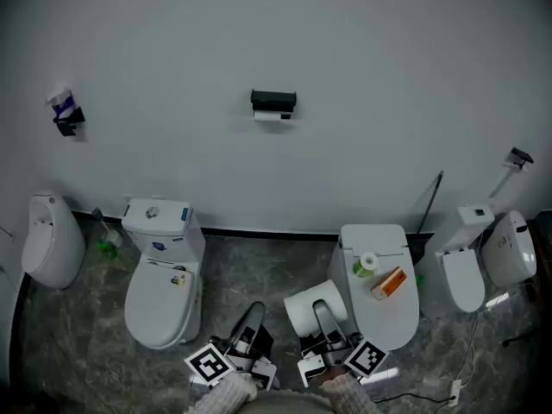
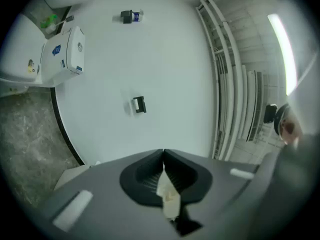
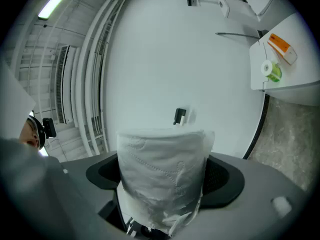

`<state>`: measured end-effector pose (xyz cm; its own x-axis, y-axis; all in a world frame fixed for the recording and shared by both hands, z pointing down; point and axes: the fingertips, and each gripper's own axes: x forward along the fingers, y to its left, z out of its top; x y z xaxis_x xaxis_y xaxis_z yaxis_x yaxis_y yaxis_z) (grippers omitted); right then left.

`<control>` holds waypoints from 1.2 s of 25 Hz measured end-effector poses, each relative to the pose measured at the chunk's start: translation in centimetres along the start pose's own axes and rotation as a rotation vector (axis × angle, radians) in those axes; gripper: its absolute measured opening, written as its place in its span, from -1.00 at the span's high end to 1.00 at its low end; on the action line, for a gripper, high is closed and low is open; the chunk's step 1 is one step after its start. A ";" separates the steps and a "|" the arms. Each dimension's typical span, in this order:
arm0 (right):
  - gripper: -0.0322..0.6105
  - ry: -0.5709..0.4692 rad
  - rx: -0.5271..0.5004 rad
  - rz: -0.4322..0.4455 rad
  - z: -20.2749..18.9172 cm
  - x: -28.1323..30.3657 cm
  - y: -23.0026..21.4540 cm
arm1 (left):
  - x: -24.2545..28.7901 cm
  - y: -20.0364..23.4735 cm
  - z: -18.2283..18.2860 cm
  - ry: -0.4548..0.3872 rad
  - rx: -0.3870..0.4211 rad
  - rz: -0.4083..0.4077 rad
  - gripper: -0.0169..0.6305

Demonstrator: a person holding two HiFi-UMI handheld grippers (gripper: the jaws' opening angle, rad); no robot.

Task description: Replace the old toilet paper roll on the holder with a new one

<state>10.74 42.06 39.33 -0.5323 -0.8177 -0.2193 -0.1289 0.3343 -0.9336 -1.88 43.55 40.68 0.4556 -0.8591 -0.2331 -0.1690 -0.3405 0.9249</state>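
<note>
Head view: the holder [image 1: 273, 100] is a black bracket on the wall [image 1: 388, 76], and the old roll [image 1: 272, 116], thin and white, hangs just under it. Both of your tools are well below the holder, at the bottom edge. Your left hand-held gripper [image 1: 255, 309] is below the holder and a little left of it. Your right hand-held gripper [image 1: 321, 310] is below it and a little right, carrying the new roll [image 1: 304, 314]. A toilet [image 1: 160, 283] stands against the wall down and left of the holder.

Left gripper view: the left hand-held gripper [image 2: 164, 156] has its jaws pressed together. A pale scrap [image 2: 168, 196] shows in the seam between them; you cannot tell whether it is pinched. The holder [image 2: 140, 104] is straight above the jaws, well apart from them.

Right gripper view: the right hand-held gripper [image 3: 163, 170] has its jaws spread wide and clamped on the new roll [image 3: 162, 179], which stands upright between them. The holder [image 3: 180, 116] shows just above the roll's top edge, far back on the wall.
</note>
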 end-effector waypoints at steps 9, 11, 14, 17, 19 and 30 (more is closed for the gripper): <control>-0.51 0.021 -0.014 -0.018 1.7 2.7 -2.4 | 2.9 2.0 0.8 0.000 0.007 0.016 0.92; -0.51 0.018 -0.011 -0.021 2.2 4.0 -3.1 | 4.2 2.8 1.7 0.001 0.013 0.019 0.92; -0.51 0.010 -0.007 -0.022 3.2 6.5 -4.1 | 6.8 3.7 3.5 0.001 0.024 0.009 0.92; -0.51 -0.003 -0.013 -0.023 4.7 9.6 -5.0 | 9.7 4.7 5.6 0.004 0.033 0.003 0.92; -0.51 -0.010 -0.024 -0.023 5.7 12.0 -5.6 | 11.9 5.5 7.2 0.008 0.037 0.001 0.92; -0.51 -0.061 -0.043 -0.003 9.9 26.4 -8.2 | 23.9 9.6 16.4 0.070 0.053 -0.040 0.92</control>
<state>6.05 13.04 38.40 -0.4797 -0.8454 -0.2350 -0.1664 0.3506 -0.9216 -6.95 13.46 39.07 0.5229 -0.8160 -0.2463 -0.1944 -0.3955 0.8976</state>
